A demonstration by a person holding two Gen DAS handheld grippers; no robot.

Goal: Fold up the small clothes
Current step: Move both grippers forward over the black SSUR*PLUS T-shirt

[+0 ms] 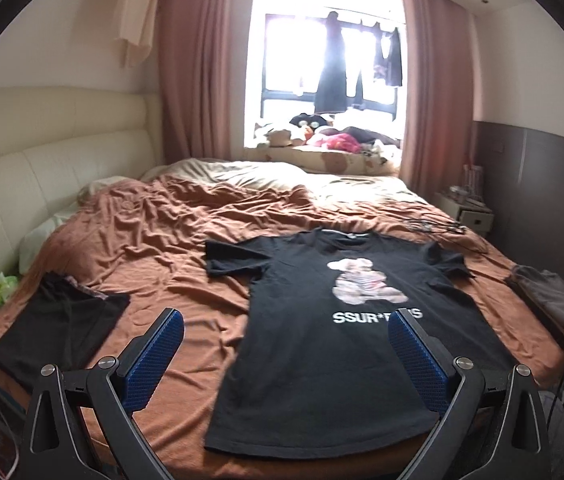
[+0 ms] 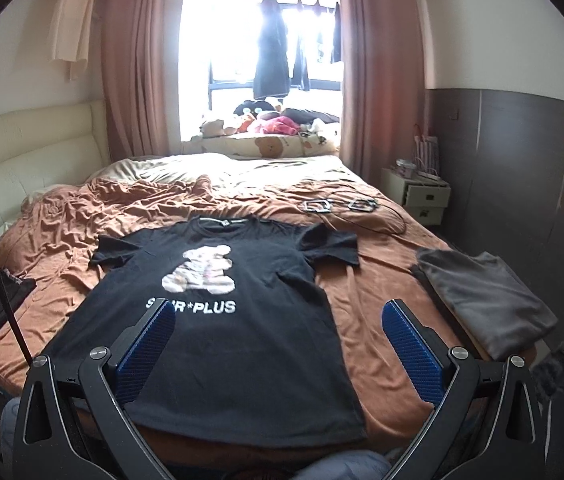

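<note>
A black T-shirt point(image 1: 321, 340) with a bear print and white lettering lies spread flat, front up, on the brown bedsheet point(image 1: 186, 256); it also shows in the right wrist view point(image 2: 242, 332). My left gripper point(image 1: 287, 320) is open and empty, held above the shirt's near left hem. My right gripper point(image 2: 278, 312) is open and empty, held above the shirt's near right side. Both sleeves lie spread out.
A folded black garment point(image 1: 62, 328) lies at the bed's left edge. A folded grey garment point(image 2: 481, 300) lies at the right edge. Cables and buckles point(image 2: 341, 206) lie beyond the shirt. A nightstand point(image 2: 417, 196) stands right of the bed. Plush toys point(image 2: 266, 120) sit by the window.
</note>
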